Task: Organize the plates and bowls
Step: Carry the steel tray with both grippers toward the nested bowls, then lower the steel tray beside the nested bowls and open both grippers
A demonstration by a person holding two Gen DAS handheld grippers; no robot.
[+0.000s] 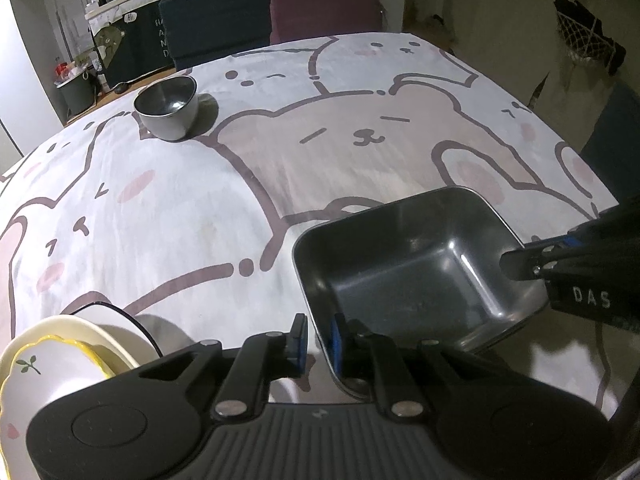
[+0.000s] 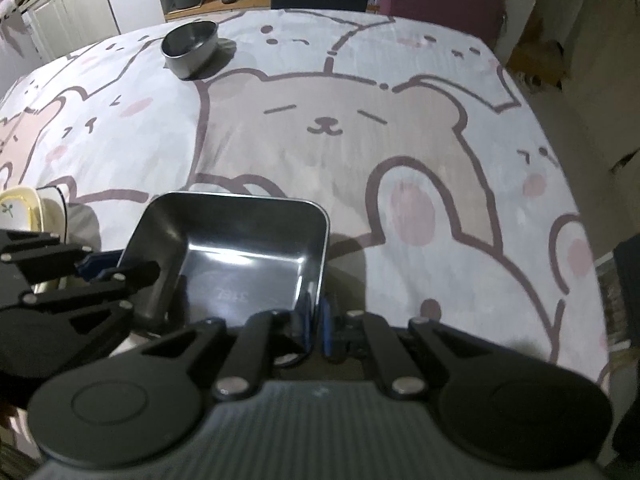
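Note:
A square steel dish (image 1: pixel 404 264) (image 2: pixel 240 256) is at the near side of the table, throwing a shadow on the cloth. My right gripper (image 2: pixel 316 320) is shut on its right wall, and the left wrist view shows that gripper (image 1: pixel 518 266) at the rim. My left gripper (image 1: pixel 317 340) (image 2: pixel 106 266) straddles the dish's near-left corner, jaws a little apart, with cloth showing between the outer pad and the wall. A round steel bowl (image 1: pixel 166 110) (image 2: pixel 192 48) stands far left. A stack of cream plates under a yellow-rimmed leaf-print bowl (image 1: pixel 40 372) (image 2: pixel 16 208) sits near left.
The table wears a bear-print cloth (image 1: pixel 360 132) (image 2: pixel 328 124). A dark blue chair (image 1: pixel 216 12) and a maroon chair (image 1: pixel 324 4) stand at the far edge. Shelves and clutter fill the room's far left. A net bag (image 1: pixel 580 40) hangs on the right wall.

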